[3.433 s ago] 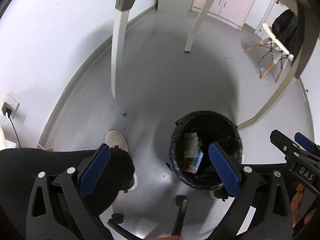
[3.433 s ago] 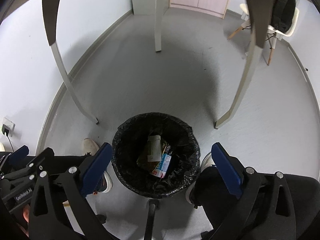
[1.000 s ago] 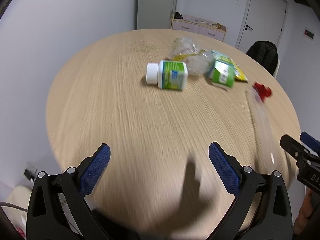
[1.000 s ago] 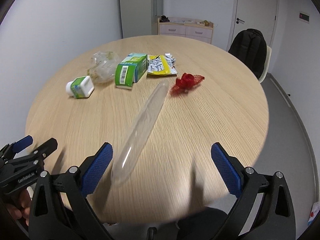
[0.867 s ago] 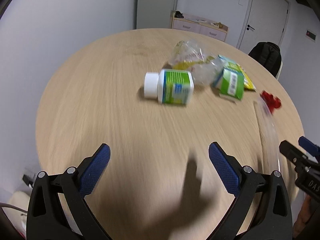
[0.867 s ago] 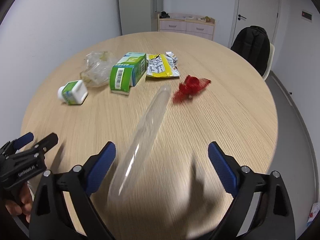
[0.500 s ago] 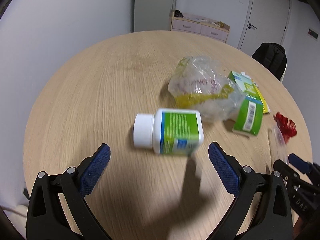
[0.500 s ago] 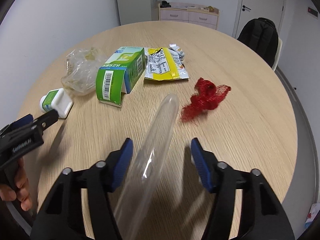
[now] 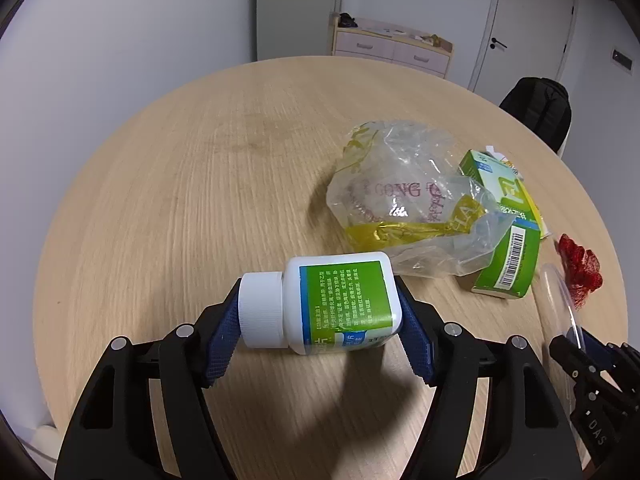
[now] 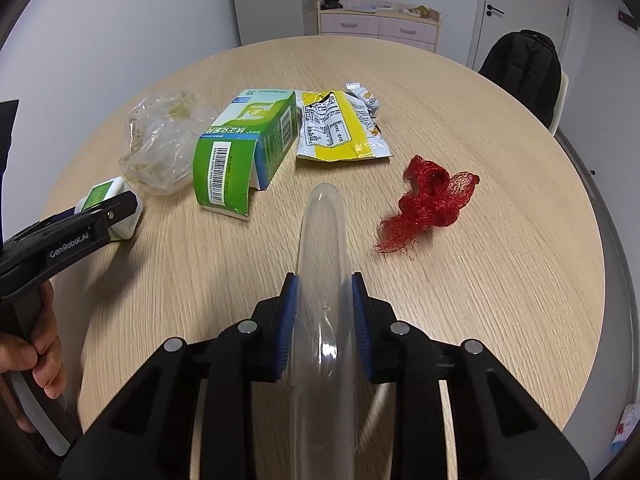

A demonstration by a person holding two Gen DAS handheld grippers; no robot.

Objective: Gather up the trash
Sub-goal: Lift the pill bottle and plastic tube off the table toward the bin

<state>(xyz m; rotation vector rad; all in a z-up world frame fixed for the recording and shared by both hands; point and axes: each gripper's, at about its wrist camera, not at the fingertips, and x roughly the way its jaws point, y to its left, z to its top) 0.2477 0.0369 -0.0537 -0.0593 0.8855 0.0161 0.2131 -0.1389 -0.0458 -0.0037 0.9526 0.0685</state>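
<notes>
A white bottle (image 9: 340, 300) with a green label lies on its side on the round wooden table (image 9: 180, 184). My left gripper (image 9: 320, 308) is closing on it, one pad on the cap and the other on the base. A long clear plastic tube (image 10: 322, 232) lies pointing away from me. My right gripper (image 10: 324, 292) is closing on it, and both pads (image 10: 288, 320) touch its sides. In the right wrist view the left gripper (image 10: 100, 216) and the bottle (image 10: 104, 192) show at far left, with a hand below them.
A crumpled clear bag (image 9: 404, 200), a green carton (image 10: 244, 144), a yellow wrapper (image 10: 336, 128) and a red net (image 10: 428, 196) lie further back on the table. Behind the table are a black backpack on a chair (image 10: 520, 60) and a pink cabinet (image 10: 372, 20).
Both grippers moved from above the floor bin to the tabletop. The left one came up to the bottle and closed around it; the right one narrowed onto the tube.
</notes>
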